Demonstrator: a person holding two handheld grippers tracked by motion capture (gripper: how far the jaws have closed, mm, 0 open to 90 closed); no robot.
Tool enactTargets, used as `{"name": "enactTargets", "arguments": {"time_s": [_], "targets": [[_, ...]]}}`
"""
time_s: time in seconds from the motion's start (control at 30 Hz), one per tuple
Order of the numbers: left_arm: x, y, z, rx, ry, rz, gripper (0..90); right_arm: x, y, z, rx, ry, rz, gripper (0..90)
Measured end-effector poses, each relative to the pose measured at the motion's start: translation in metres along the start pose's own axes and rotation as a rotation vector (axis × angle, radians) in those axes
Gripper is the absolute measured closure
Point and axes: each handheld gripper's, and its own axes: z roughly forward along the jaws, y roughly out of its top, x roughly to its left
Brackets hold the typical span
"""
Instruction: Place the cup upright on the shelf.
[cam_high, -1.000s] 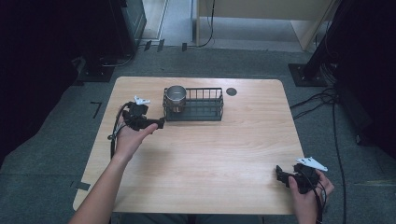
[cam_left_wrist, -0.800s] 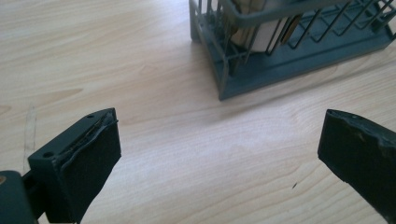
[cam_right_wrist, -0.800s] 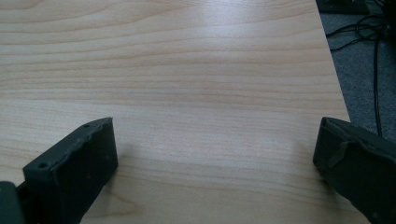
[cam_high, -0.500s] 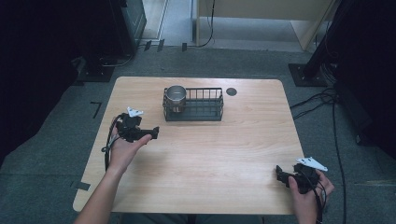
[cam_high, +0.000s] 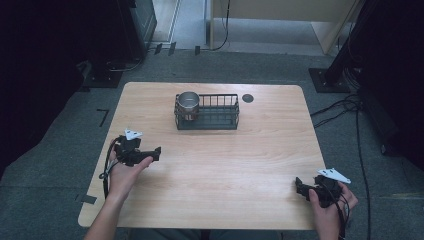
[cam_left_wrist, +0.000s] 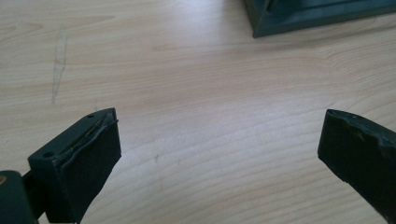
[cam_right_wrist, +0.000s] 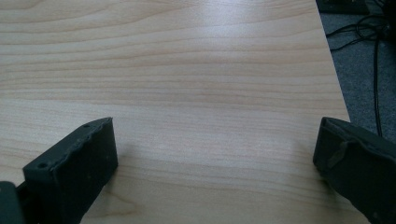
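Upright metal cup (cam_high: 188, 102), inside wire basket (cam_high: 220, 122)

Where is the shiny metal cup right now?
In the high view, the metal cup stands in the left end of the black wire basket, at the far middle of the wooden table.

A wire basket (cam_high: 207, 112) stands on the table (cam_high: 220, 165) near its far edge, and a metal cup (cam_high: 188, 103) sits inside the basket at its left end. A small round disc (cam_high: 248, 98) lies on the table just right of the basket, toward the far edge. The left tongs (cam_high: 155, 152) rest well in front of the basket and to its left, while the right tongs (cam_high: 299, 186) sit far in front of it and to its right, near the table's front right corner.
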Motion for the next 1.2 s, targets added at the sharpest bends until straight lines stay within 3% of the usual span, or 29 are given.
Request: {"name": "enactTargets", "arguments": {"time_s": [0.33, 0.7, 1.2], "targets": [[0.021, -0.035, -0.006, 0.022, 0.034, -0.06, 0.0, 0.0, 0.0, 0.0, 0.0, 0.0, 0.0, 0.0], [0.035, -0.072, -0.013, 0.031, 0.061, -0.073, 0.0, 0.0, 0.0, 0.0, 0.0, 0.0, 0.0, 0.0], [0.051, -0.098, -0.023, 0.049, 0.108, -0.081, 0.0, 0.0, 0.0, 0.0, 0.0, 0.0, -0.001, 0.0]]}}
